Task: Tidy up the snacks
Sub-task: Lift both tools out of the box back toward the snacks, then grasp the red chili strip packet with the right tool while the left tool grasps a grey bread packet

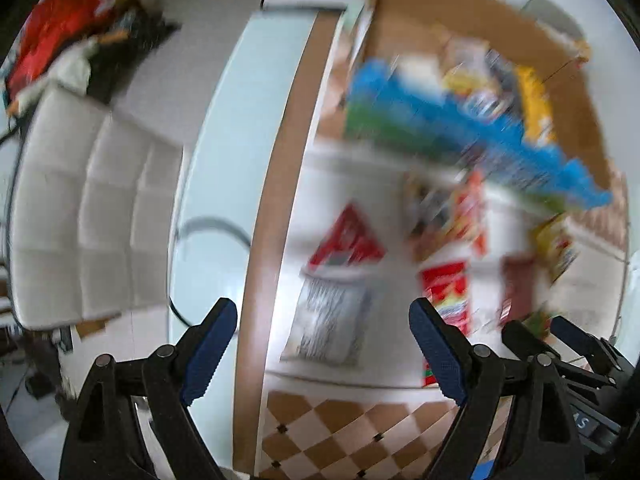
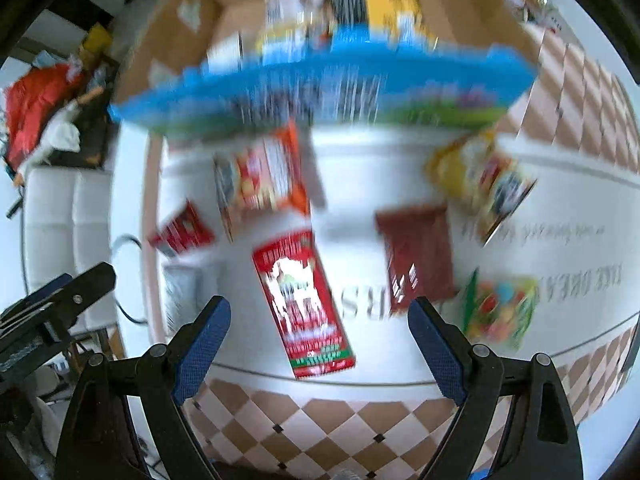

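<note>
Left gripper [image 1: 323,340], right gripper [image 2: 319,338]: fingers spread, empty. Red packet [image 2: 304,308] at twelve o'clock. Cardboard box [image 2: 460,4] beyond. Risk: fast, blurred motion causing mis-grasp, scattering neighbouring packets.

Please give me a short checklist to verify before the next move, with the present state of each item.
1. Left tool open and holding nothing: ok.
2. Right tool open and holding nothing: ok.
3. Pictures sharp enough for aiming: not ok, both are blurred.
4. Red snack pack lies on the cloth ahead of the right tool: ok.
5. Free room in the cardboard box: cannot tell.
</note>
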### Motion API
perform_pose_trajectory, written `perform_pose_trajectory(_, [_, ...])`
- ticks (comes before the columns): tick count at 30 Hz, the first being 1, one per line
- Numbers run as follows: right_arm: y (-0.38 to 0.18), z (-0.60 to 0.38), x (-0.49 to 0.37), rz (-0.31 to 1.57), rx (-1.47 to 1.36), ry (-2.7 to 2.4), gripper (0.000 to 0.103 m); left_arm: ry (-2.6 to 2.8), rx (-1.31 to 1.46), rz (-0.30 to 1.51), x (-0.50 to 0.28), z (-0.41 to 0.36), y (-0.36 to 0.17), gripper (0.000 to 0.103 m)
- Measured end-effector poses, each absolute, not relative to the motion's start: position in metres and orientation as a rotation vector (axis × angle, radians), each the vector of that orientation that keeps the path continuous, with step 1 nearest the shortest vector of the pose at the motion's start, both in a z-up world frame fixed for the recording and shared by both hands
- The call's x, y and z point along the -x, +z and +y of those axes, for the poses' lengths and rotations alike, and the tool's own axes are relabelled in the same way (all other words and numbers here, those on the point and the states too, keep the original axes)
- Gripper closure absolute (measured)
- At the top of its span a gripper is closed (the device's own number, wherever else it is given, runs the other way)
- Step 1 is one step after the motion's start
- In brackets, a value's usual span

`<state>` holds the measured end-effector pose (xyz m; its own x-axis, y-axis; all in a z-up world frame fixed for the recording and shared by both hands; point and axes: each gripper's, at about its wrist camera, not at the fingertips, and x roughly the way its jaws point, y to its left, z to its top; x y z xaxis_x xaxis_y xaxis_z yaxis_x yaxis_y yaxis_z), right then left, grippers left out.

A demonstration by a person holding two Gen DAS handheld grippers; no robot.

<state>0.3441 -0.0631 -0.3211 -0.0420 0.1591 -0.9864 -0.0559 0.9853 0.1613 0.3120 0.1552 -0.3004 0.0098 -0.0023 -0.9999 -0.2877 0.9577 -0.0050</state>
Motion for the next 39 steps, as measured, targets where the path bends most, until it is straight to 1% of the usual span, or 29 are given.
perform_pose_trajectory(2, [-0.344,-0.055,-0.333,1.642,-0.065,0.165,0.011,0.228,0.242,1.605,-0.301,0.157,-0.327,0.015])
perform_pose_trajectory(5, [-0.372,-0.046,-0.327,1.68,-0.053,0.154,0.013,0.227,0.225,1.659,-0.293,0.154,-0.353,0.015])
perform_pose_trajectory(7, [-0.392,-0.037,-0.323,1.708,-0.034,0.141,0.019,0.227,0.21,1.676,-0.288,0.153,-0.364,0.015])
perform_pose_trajectory(11, [-0.415,-0.024,-0.316,1.737,0.013,0.127,0.025,0.228,0.184,1.69,-0.284,0.15,-0.376,0.015])
perform_pose_trajectory(12, [-0.413,-0.019,-0.316,1.715,0.045,0.123,0.028,0.225,0.178,1.689,-0.284,0.15,-0.377,0.016])
perform_pose_trajectory(15, [-0.411,-0.013,-0.311,1.704,0.108,0.084,0.044,0.214,0.157,1.693,-0.284,0.147,-0.38,0.016])
perform_pose_trajectory(18, [-0.41,-0.024,-0.306,1.734,0.042,0.034,0.047,0.196,0.151,1.707,-0.284,0.143,-0.389,0.016])
perform_pose_trajectory(21, [-0.412,-0.042,-0.301,1.773,-0.032,-0.003,0.047,0.172,0.146,1.725,-0.286,0.138,-0.394,0.016])
perform_pose_trajectory(23, [-0.413,-0.048,-0.299,1.795,-0.058,-0.002,0.045,0.158,0.145,1.734,-0.287,0.134,-0.398,0.016])
perform_pose_trajectory(25, [-0.413,-0.05,-0.3,1.81,-0.063,0.012,0.039,0.148,0.147,1.739,-0.288,0.131,-0.402,0.017])
perform_pose_trajectory(27, [-0.416,-0.055,-0.3,1.815,-0.061,0.005,0.039,0.148,0.151,1.73,-0.288,0.131,-0.403,0.017])
perform_pose_trajectory(28, [-0.416,-0.056,-0.3,1.813,-0.061,0.001,0.038,0.145,0.151,1.722,-0.29,0.129,-0.403,0.021])
perform_pose_trajectory(29, [-0.416,-0.056,-0.302,1.813,-0.055,-0.002,0.038,0.146,0.155,1.707,-0.289,0.13,-0.402,0.03])
perform_pose_trajectory(30, [-0.415,-0.055,-0.303,1.808,-0.043,-0.009,0.038,0.158,0.152,1.694,-0.29,0.131,-0.399,0.03])
perform_pose_trajectory(39, [-0.408,-0.027,-0.284,1.741,0.018,-0.008,0.053,0.176,0.125,1.653,-0.274,0.112,-0.389,0.032])
